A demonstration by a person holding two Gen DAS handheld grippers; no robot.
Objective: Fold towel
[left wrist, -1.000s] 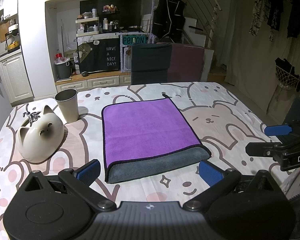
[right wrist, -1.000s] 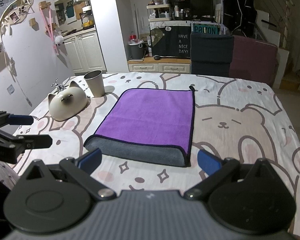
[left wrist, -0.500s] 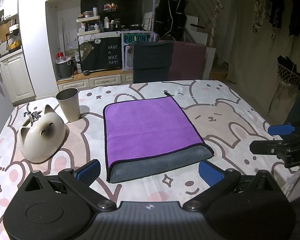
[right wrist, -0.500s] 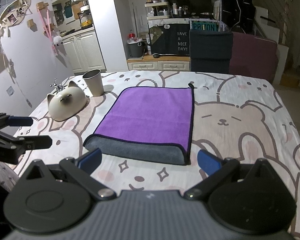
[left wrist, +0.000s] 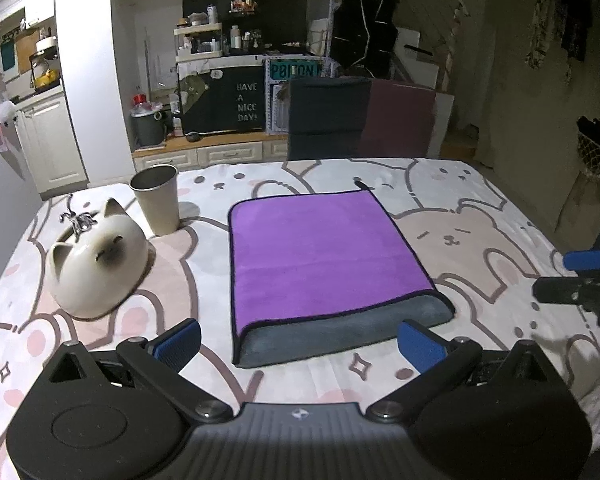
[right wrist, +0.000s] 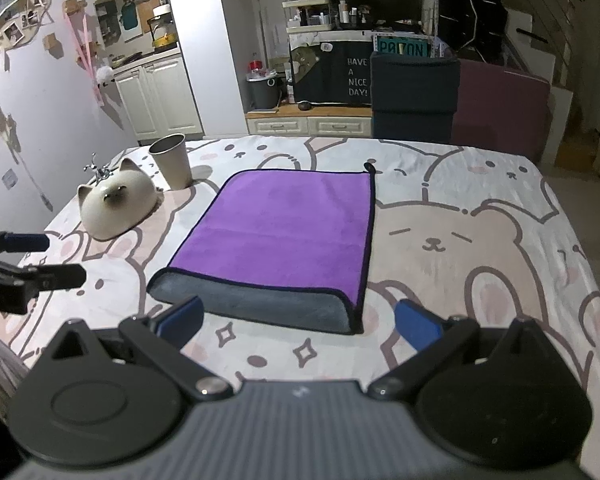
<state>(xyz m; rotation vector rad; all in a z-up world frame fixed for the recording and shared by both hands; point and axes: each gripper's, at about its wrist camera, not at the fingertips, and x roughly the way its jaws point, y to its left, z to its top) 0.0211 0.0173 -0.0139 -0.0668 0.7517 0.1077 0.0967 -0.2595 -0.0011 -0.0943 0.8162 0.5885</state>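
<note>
A purple towel (left wrist: 320, 256) with a grey underside lies folded flat on the bear-print tablecloth (left wrist: 480, 232); its grey folded edge faces me. It also shows in the right wrist view (right wrist: 284, 232). My left gripper (left wrist: 300, 344) is open and empty, held above the table just short of the towel's near edge. My right gripper (right wrist: 298, 320) is open and empty, also just short of that edge. Each gripper shows at the side of the other's view: the right one (left wrist: 580, 280) and the left one (right wrist: 28, 260).
A cat-shaped ceramic bowl (left wrist: 96, 264) and a metal cup (left wrist: 156, 200) stand left of the towel. A dark chair (left wrist: 328, 120) stands behind the table's far edge. Kitchen cabinets and shelves fill the background.
Both grippers have drifted slightly, so the towel sits a little differently in each view. The towel itself has not moved, and both grippers stay open.
</note>
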